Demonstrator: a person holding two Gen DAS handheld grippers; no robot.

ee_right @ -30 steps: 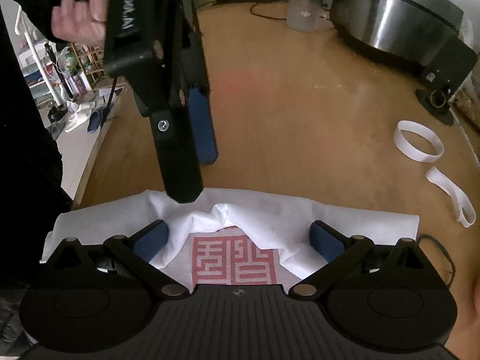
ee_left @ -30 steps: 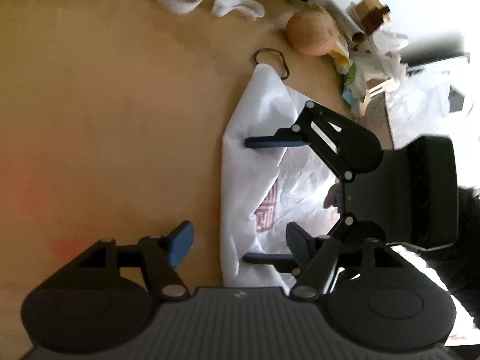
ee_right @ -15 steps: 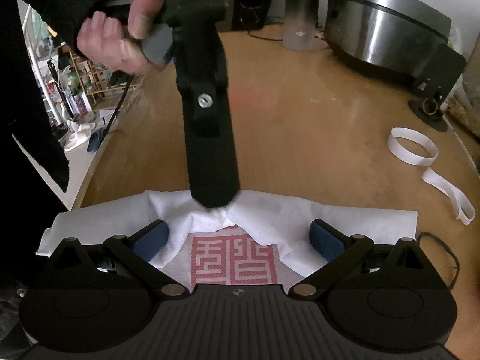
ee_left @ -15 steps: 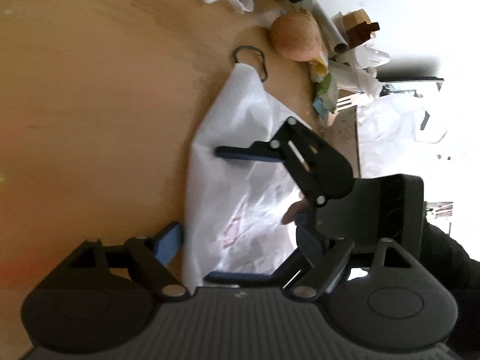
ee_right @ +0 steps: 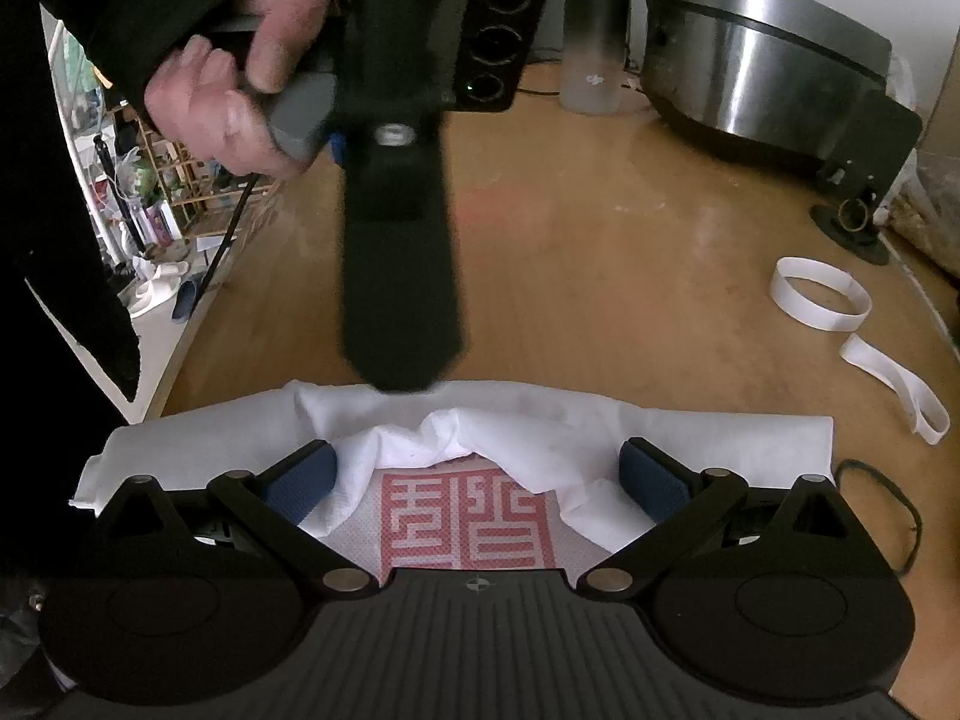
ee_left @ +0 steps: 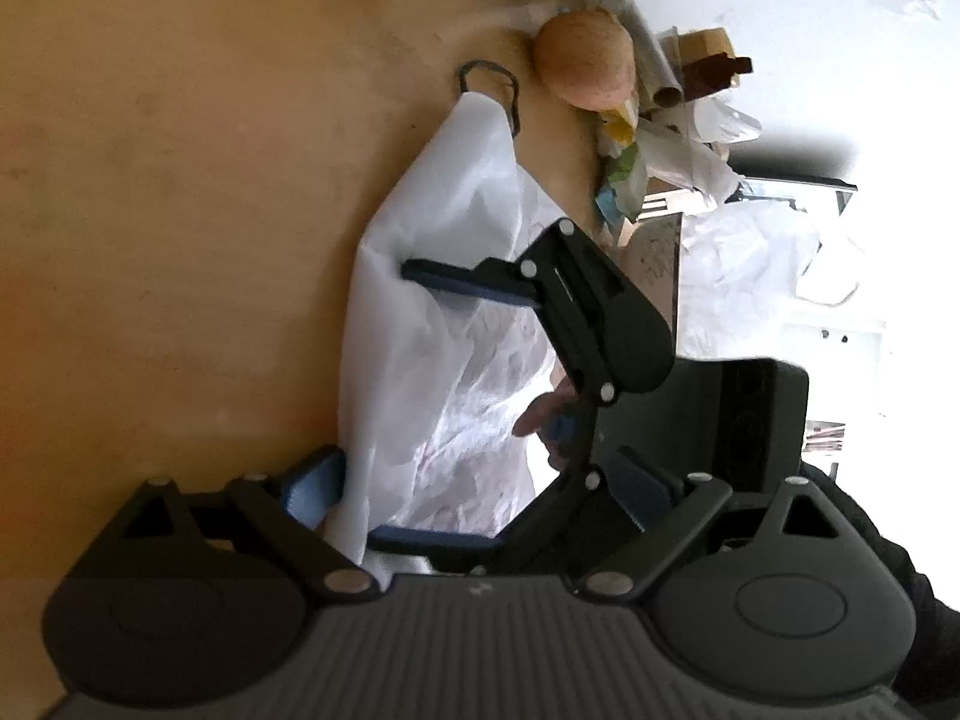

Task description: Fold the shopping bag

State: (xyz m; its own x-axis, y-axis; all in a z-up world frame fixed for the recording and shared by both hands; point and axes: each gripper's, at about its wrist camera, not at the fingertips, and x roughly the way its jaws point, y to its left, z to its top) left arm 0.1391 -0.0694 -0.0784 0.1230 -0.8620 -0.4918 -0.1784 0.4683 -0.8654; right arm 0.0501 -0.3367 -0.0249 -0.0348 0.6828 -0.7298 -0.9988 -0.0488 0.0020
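A white shopping bag (ee_right: 600,432) lies flat and crumpled on a wooden counter (ee_right: 630,228), near the counter's front edge. A red square maze-like print (ee_right: 471,519) on the bag faces up, partly covered by a rumpled fold of white fabric.

The right tool (ee_right: 474,474) hovers low over the bag, its 2 blue-padded fingers spread wide on either side of the red print. The pads press on nothing, so this tool is released. In the left wrist view the right tool (ee_left: 414,402) appears from the side, its 2 fingers lying across the bag, 1 near each end.

The left tool (ee_left: 474,483) is held by a person's hand (ee_right: 234,90) in a black sleeve. It points down at the far edge of the bag, seen from the right wrist view as a dark, blurred finger (ee_right: 399,294) whose tip meets the fabric's fold. Its jaws are wide and just closing, with the bag's edge running between its 2 fingers; the pads do not pinch the fabric.

A thin black cord loop (ee_left: 489,87) lies at 1 end of the bag. Beyond the bag, well apart, lie 2 white band loops (ee_right: 819,294), a round metal appliance (ee_right: 762,54), and a frosted bottle (ee_right: 591,36). A tan rounded object (ee_left: 585,60) sits near cluttered paper.
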